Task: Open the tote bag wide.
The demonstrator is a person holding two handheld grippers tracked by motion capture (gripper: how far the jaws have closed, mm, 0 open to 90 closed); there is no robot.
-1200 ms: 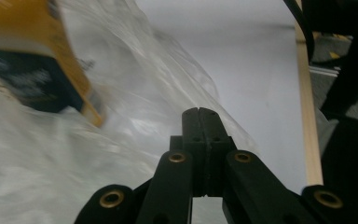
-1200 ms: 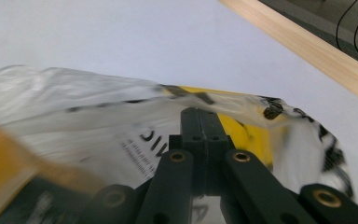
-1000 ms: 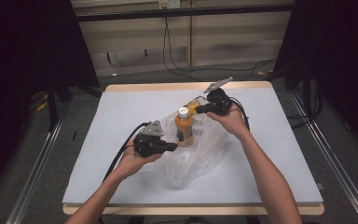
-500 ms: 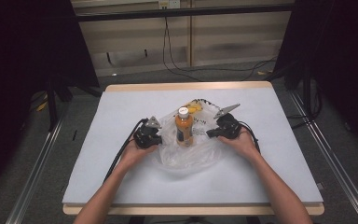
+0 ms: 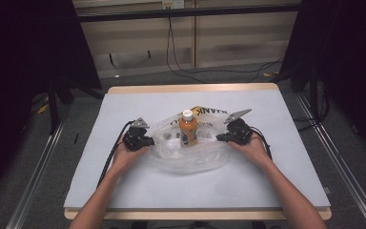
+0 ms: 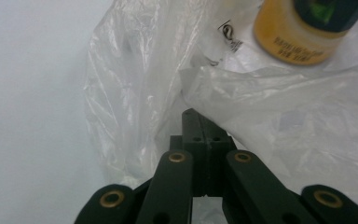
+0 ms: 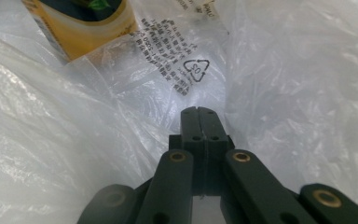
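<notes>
A clear plastic bag (image 5: pixel 190 155) lies spread wide on the white table (image 5: pixel 276 181). An orange drink bottle (image 5: pixel 188 128) with a white cap stands upright inside it. My left gripper (image 5: pixel 148 141) sits at the bag's left edge, shut on a fold of the plastic (image 6: pixel 168 93). At the bag's right edge my right gripper (image 5: pixel 220 137) is shut on the film too. In the left gripper view the bottle's base (image 6: pixel 303 37) shows beyond the shut jaws. The right gripper view has the bottle's label (image 7: pixel 84 28) and a recycling mark (image 7: pixel 196 69) ahead of the jaws.
A yellow printed patch (image 5: pixel 208 112) of the bag lies behind the bottle. The table's wooden rim (image 5: pixel 190 88) runs along the far side. Cables (image 5: pixel 176 57) trail on the floor beyond it, and metal rails (image 5: pixel 38 176) flank the table.
Both hands have drawn apart and toward the near side. The right gripper came down from beside the bottle's top. The bag is stretched wider and flatter between them.
</notes>
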